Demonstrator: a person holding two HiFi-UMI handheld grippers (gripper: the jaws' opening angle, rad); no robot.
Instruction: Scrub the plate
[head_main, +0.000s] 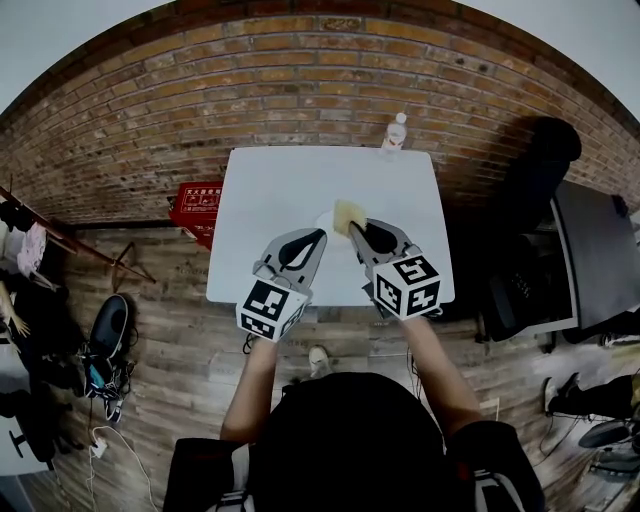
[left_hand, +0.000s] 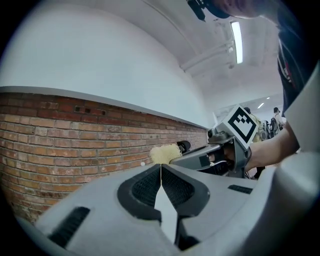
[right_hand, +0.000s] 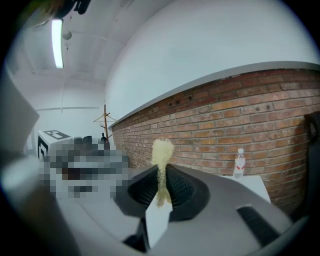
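A yellow sponge (head_main: 347, 216) is pinched in my right gripper (head_main: 355, 229), which is shut on it and held above the white table (head_main: 270, 180). In the right gripper view the sponge (right_hand: 162, 151) sticks up out of the closed jaws of the right gripper (right_hand: 161, 175). My left gripper (head_main: 318, 237) hangs just left of it, shut and empty; in its own view the left gripper (left_hand: 161, 166) has its pads together. The sponge (left_hand: 164, 153) and the right gripper (left_hand: 220, 150) show beyond them. A white plate (head_main: 323, 218) lies under the sponge, mostly hidden.
A clear water bottle (head_main: 397, 131) stands at the table's far edge near the brick wall (head_main: 300, 90); the bottle (right_hand: 240, 163) also shows in the right gripper view. A red crate (head_main: 198, 205) sits on the floor left of the table. A dark desk (head_main: 590, 260) is at the right.
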